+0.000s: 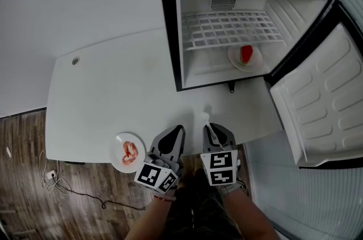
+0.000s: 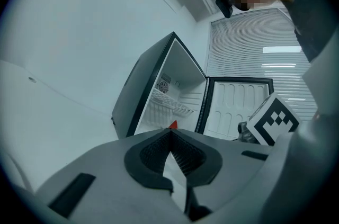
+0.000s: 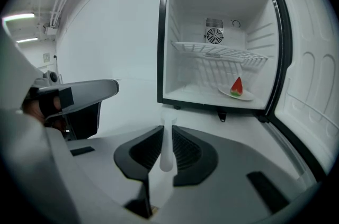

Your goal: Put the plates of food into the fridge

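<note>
Shrimp plate (image 1: pixel 127 152) lies left of left fingers (image 1: pixel 177 134).

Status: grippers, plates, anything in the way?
Left gripper shut, empty; right gripper shut on thin white stick. Watermelon plate on fridge floor; other plate at table edge, untouched. Door open, nothing blocking.

- We're holding the left gripper (image 1: pixel 179 129) beside the right gripper (image 1: pixel 209 126) — the right is pinching a white utensil (image 1: pixel 207 118).
- One plate (image 1: pixel 117 142) is sitting on the table (image 1: pixel 113 91), a second plate (image 1: pixel 233 58) inside the open fridge (image 1: pixel 169 23).
</note>
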Tool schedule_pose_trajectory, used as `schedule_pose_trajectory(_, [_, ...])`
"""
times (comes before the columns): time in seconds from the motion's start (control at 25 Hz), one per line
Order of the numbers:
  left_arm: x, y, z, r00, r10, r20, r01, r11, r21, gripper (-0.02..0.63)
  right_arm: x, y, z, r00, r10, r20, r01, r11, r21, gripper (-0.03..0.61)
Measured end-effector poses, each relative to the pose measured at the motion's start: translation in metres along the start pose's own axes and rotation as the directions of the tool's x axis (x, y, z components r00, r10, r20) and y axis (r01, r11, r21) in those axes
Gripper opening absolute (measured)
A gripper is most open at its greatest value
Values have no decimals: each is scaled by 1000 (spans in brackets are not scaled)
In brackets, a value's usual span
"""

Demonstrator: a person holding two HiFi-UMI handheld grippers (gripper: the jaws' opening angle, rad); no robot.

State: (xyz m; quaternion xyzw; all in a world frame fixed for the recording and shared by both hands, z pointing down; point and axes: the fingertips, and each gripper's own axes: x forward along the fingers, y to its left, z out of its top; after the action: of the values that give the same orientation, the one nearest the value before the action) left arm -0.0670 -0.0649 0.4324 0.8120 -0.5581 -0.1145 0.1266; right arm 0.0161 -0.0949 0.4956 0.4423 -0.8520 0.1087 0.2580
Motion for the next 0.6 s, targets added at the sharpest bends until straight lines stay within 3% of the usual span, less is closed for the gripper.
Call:
schedule_pose_trajectory(0.28, [32, 7, 4, 1000, -3, 11, 3, 1000, 14, 6, 18, -17, 24, 1000, 10, 23, -10, 1000, 12, 52])
schedule_pose_trajectory(0.6, [59, 41, 17, 998, 50, 44, -52, 998, 36, 6, 54, -39, 50, 998, 16, 53, -16, 1000, -3, 52])
